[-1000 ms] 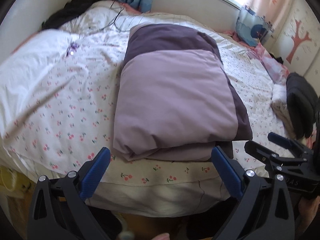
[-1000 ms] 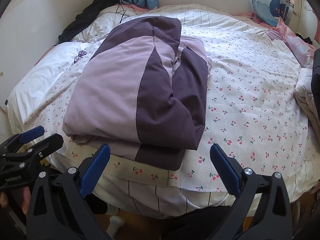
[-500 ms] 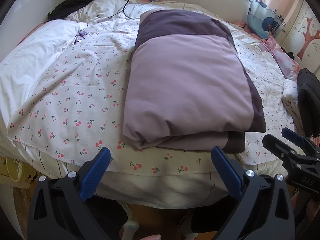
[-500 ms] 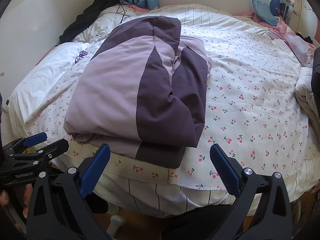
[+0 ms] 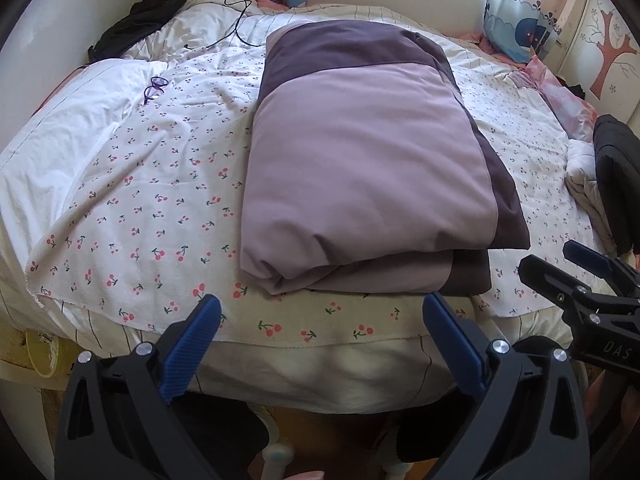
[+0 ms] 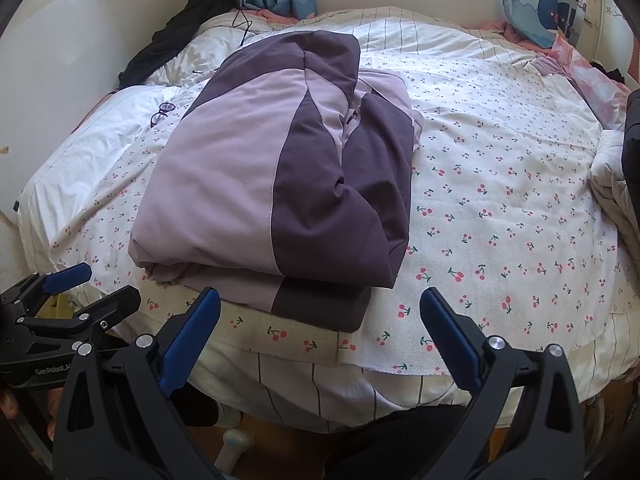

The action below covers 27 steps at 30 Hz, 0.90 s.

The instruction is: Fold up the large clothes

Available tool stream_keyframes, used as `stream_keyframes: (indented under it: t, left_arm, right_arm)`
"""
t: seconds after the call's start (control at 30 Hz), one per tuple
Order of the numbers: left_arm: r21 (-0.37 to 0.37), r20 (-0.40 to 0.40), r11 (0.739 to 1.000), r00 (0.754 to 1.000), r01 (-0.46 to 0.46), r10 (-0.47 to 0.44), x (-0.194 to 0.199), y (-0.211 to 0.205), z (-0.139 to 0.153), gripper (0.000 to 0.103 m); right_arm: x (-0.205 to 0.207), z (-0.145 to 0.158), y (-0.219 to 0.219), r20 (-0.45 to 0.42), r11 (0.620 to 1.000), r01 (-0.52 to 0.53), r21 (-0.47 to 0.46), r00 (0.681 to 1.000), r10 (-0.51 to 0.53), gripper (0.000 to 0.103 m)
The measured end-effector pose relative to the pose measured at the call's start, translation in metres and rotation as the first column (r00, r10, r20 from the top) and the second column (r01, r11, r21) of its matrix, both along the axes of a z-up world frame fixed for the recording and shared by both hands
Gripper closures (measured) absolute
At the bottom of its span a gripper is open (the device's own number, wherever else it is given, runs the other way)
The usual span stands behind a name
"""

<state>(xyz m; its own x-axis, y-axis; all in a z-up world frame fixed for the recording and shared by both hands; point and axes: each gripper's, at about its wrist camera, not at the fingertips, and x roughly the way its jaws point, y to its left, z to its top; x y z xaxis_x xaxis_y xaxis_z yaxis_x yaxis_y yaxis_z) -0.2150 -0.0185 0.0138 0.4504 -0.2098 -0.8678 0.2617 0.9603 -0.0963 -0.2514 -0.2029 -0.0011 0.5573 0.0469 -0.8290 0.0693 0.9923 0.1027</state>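
A large lilac and dark purple padded garment (image 5: 368, 160) (image 6: 280, 176) lies folded into a thick rectangle on the cherry-print bed sheet (image 5: 152, 208) (image 6: 500, 208). My left gripper (image 5: 320, 320) hangs open off the near edge of the bed, just short of the bundle's front fold, with nothing between its blue pads. My right gripper (image 6: 320, 316) is open too, empty, a little to the right of the bundle's near corner. Each gripper shows in the other's view: the right gripper (image 5: 576, 276) and the left gripper (image 6: 80, 296).
Purple glasses (image 5: 154, 87) (image 6: 162, 111) rest on the white pillow at the left. A black garment (image 5: 160, 8) and a cable (image 5: 236, 8) lie at the head of the bed. A dark folded item (image 5: 616, 176) and white cloth sit at the right edge. Curtains and a wall stand behind.
The left gripper has risen and tilted, so the bundle sits more centred and the bed's left side shows more. The right gripper has barely moved. Both stayed open.
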Motion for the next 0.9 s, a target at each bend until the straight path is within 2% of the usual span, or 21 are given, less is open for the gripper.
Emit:
stream_keyframes:
  t: [0.9]
  left_arm:
    - [0.014,-0.015,1.000,1.000,-0.005,0.005,0.0011,-0.0036,-0.0061,0.006]
  right_arm:
    - [0.0002,-0.0063,-0.0004,-0.007,1.000,0.005,0.030,1.000,-0.005,0.007]
